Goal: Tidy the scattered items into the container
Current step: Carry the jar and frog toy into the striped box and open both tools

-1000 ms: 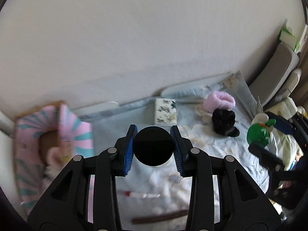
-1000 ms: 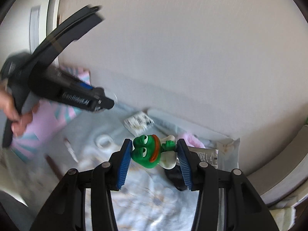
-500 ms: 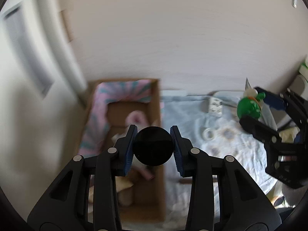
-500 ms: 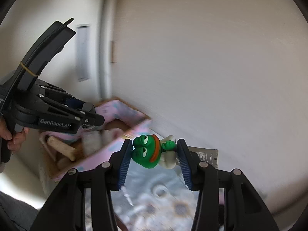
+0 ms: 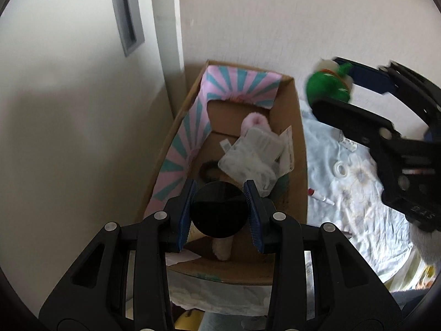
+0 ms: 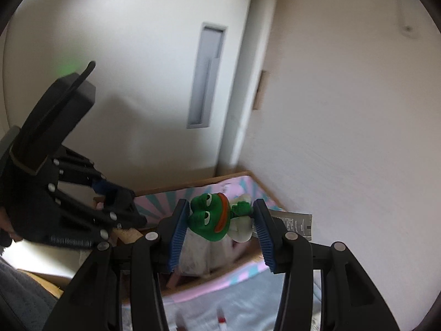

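Observation:
The container is a cardboard box (image 5: pixel 292 138) lined with pink and teal striped paper, standing in the corner by the wall. Inside lie a fluffy pink item (image 5: pixel 255 120), a clear plastic packet (image 5: pixel 252 154) and a dark ring (image 5: pixel 206 169). My left gripper (image 5: pixel 219 193) is shut on a round black object (image 5: pixel 219 215) and hangs over the near end of the box. My right gripper (image 6: pixel 220 207) is shut on a green frog figure (image 6: pixel 209 220), lying sideways between the pads. In the left wrist view the frog (image 5: pixel 325 85) hovers by the box's far right corner.
To the right of the box a pale blue floral sheet (image 5: pixel 358 207) carries a white tape roll (image 5: pixel 341 168), a red-capped tube (image 5: pixel 319 196) and a small card (image 5: pixel 347 144). A white door with a recessed grey handle (image 6: pixel 205 77) and a wall close in behind the box.
Both grippers have swung left from over the sheet to the box, each keeping its object. The left one now looks down into the box; the right one faces the corner.

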The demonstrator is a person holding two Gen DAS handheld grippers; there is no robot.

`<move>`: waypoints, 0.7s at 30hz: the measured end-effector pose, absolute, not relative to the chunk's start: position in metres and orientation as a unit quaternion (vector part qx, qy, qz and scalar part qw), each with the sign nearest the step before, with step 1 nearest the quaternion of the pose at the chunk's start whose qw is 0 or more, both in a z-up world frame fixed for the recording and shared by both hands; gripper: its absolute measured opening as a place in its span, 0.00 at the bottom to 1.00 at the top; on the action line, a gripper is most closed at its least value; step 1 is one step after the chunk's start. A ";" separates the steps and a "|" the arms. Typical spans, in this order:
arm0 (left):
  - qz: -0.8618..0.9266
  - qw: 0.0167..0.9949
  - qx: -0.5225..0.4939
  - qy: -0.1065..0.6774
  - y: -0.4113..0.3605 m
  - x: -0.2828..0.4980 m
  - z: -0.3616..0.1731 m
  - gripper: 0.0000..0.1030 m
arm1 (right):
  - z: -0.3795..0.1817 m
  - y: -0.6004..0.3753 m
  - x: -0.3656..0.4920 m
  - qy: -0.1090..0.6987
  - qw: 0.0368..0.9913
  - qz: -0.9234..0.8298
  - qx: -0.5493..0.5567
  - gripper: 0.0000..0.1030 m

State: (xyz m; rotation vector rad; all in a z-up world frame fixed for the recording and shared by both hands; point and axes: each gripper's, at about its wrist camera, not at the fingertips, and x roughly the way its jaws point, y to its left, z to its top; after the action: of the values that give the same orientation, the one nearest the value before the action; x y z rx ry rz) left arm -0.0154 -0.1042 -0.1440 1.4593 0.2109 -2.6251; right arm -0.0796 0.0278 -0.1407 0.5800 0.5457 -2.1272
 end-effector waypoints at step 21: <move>-0.852 0.055 0.515 0.077 -0.108 -0.037 -0.178 0.75 | -0.195 -0.009 -0.122 0.272 0.453 -0.793 0.301 0.43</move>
State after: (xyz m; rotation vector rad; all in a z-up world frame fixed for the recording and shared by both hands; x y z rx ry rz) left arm -0.0375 -0.1085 -0.1782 1.5621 0.2326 -2.5875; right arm -0.1221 -0.0088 -0.1945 0.7437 0.6725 -1.9586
